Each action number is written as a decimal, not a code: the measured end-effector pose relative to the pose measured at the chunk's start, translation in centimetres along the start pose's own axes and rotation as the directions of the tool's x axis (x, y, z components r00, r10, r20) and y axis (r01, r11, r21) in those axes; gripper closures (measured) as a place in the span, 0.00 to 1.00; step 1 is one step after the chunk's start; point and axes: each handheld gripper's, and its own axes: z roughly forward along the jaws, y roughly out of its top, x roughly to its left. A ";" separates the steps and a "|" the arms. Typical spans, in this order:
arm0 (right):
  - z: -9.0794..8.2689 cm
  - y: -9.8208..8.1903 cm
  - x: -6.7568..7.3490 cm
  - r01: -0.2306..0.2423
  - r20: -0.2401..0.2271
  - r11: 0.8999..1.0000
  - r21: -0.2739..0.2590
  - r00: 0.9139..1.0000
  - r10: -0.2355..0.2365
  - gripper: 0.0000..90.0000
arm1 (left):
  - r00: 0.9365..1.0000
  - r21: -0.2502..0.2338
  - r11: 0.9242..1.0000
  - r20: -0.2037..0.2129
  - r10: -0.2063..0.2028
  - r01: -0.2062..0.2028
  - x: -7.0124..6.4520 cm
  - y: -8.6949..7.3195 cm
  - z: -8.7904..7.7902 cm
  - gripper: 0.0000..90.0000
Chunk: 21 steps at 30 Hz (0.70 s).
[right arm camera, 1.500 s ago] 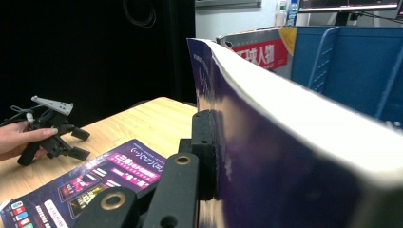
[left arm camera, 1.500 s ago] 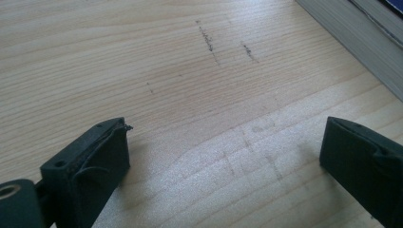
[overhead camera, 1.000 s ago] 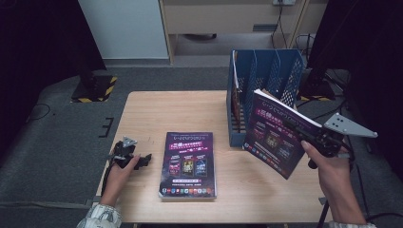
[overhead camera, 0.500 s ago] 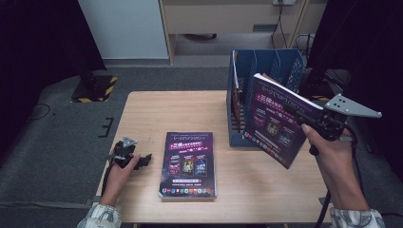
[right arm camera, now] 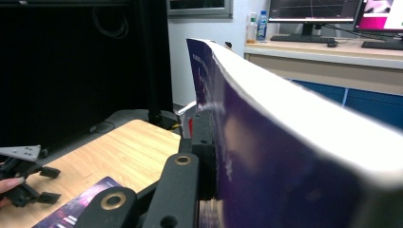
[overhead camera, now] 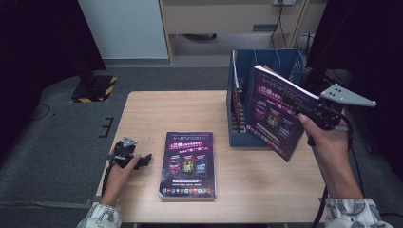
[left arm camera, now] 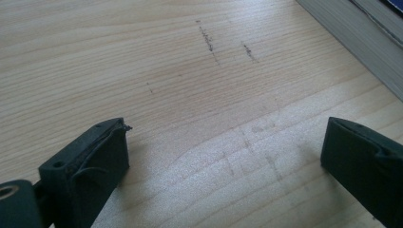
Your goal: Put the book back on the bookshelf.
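My right gripper (overhead camera: 297, 105) is shut on a thick purple book (overhead camera: 273, 113), which hangs tilted in the air just in front of the blue file rack (overhead camera: 237, 95). Close up in the right gripper view, the same book (right arm camera: 285, 161) sits clamped against the black jaw. A second purple book (overhead camera: 187, 164) lies flat on the wooden table (overhead camera: 180, 111), left of the rack. At the table's left edge my left gripper (overhead camera: 142, 160) rests open on the wood, a little left of that flat book. The left gripper (left arm camera: 223, 161) has bare table between its jaws.
The blue file rack stands at the table's back right with several upright slots. The flat book's page edge (left arm camera: 351, 42) runs along the upper right of the left gripper view. Dark floor surrounds the table; a cabinet (overhead camera: 228, 19) stands beyond it.
My right gripper has lifted the purple book up and toward the file rack, so it now overlaps the rack's front. The left gripper and the flat book have stayed where they were.
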 end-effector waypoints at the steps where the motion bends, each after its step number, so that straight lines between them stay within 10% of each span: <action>1: 0.1 0.0 0.0 0.002 0.006 1.000 0.003 1.000 -0.002 0.92 | 1.000 0.000 1.000 0.000 0.000 0.000 0.0 0.0 0.0 0.01; 21: 3.8 1.1 -0.9 0.011 0.109 0.999 0.033 0.994 -0.015 0.92 | 1.000 0.000 1.000 0.000 0.000 0.000 0.0 0.0 0.0 0.01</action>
